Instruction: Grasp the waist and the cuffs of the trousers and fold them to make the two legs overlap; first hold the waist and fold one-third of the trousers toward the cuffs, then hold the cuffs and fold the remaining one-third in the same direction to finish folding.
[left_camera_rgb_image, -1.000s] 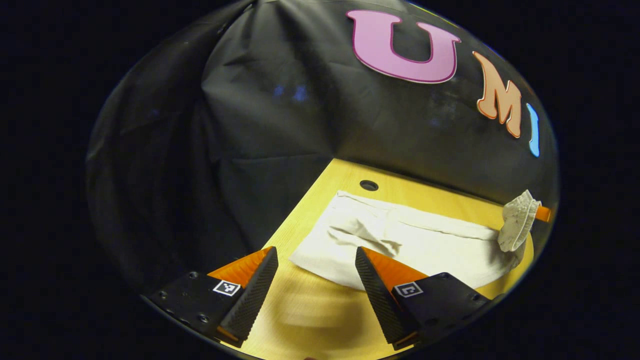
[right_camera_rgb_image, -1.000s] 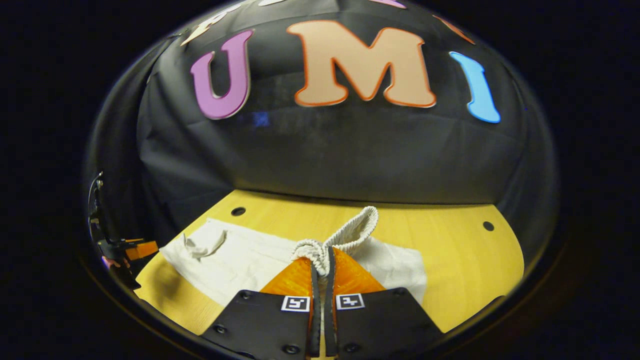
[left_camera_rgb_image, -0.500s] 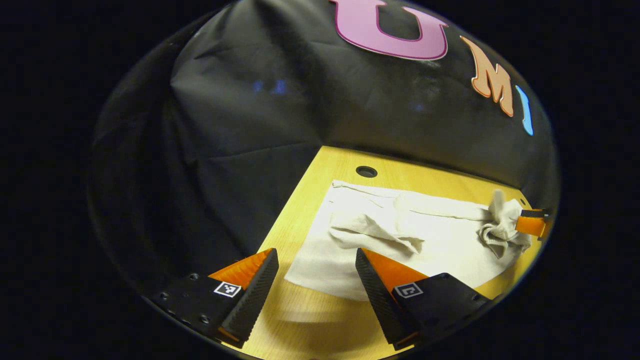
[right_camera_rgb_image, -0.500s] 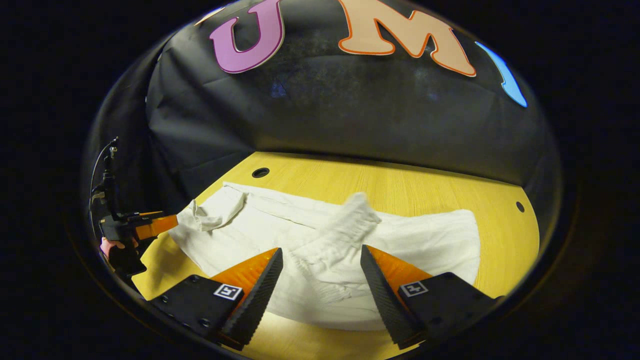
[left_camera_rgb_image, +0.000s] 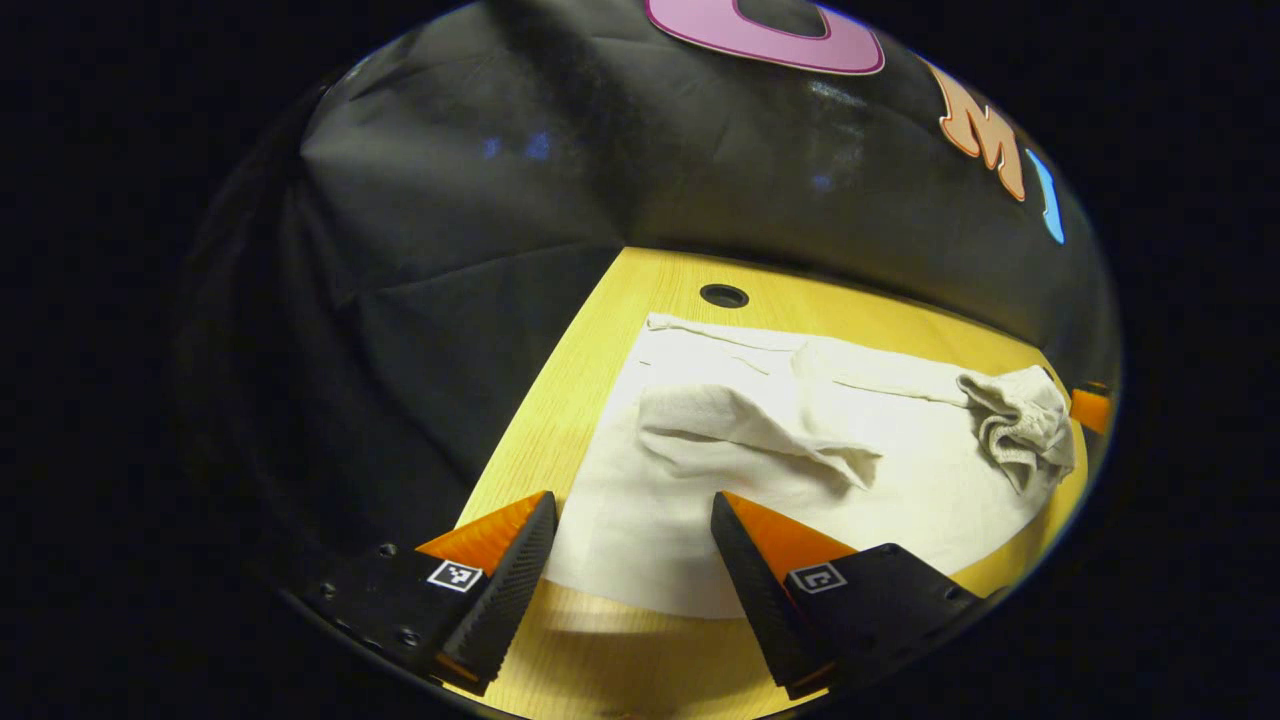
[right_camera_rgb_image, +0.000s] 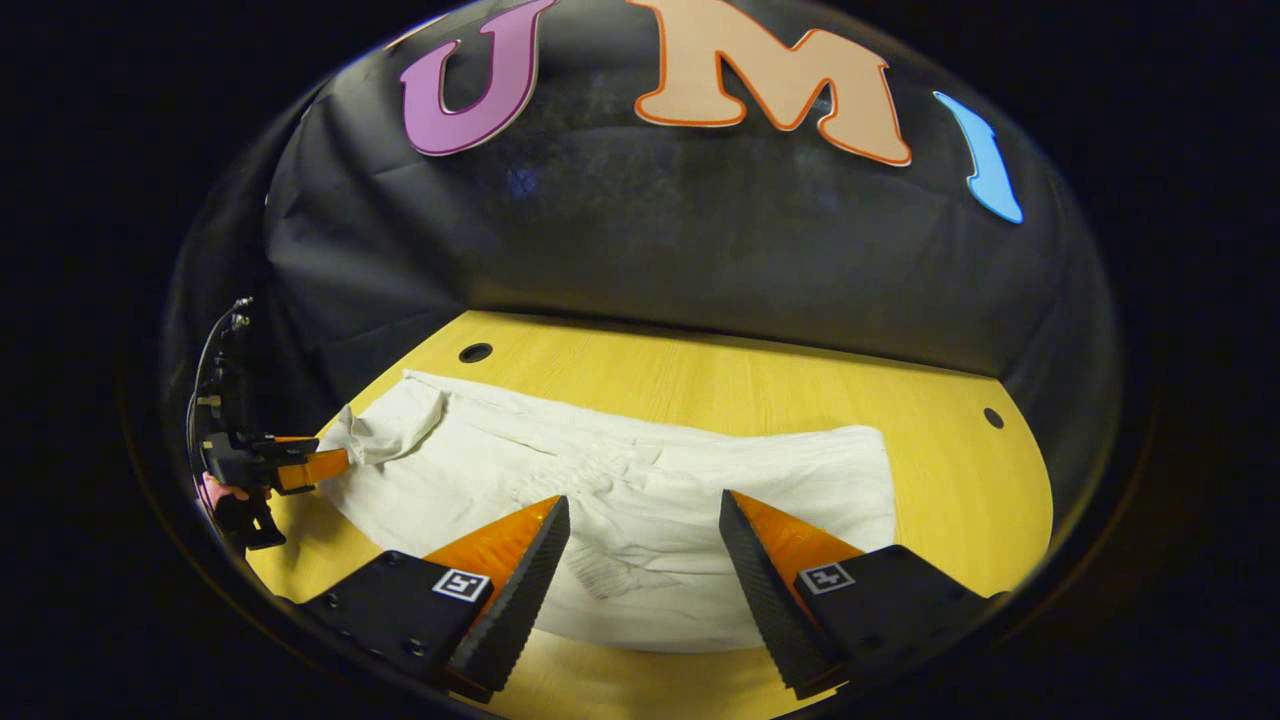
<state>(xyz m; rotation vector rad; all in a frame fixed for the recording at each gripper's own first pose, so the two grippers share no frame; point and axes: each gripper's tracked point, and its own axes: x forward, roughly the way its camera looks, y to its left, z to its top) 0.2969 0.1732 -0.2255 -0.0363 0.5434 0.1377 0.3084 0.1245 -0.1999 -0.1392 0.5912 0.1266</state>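
Pale trousers (right_camera_rgb_image: 640, 500) lie rumpled on a wooden worktop (right_camera_rgb_image: 780, 380) (dark cable holes (right_camera_rgb_image: 475, 352) along its far edge). Both the left gripper (left_camera_rgb_image: 630, 550) and right gripper (right_camera_rgb_image: 640, 550) hover with jaws wide, holding nothing.

No real text to read anywhere. Only thing close is the little square black-and-white coded tags, one on each finger base of the left gripper (left_camera_rgb_image: 632, 512) and the right gripper (right_camera_rgb_image: 644, 515), just patterns, no words or numbers.
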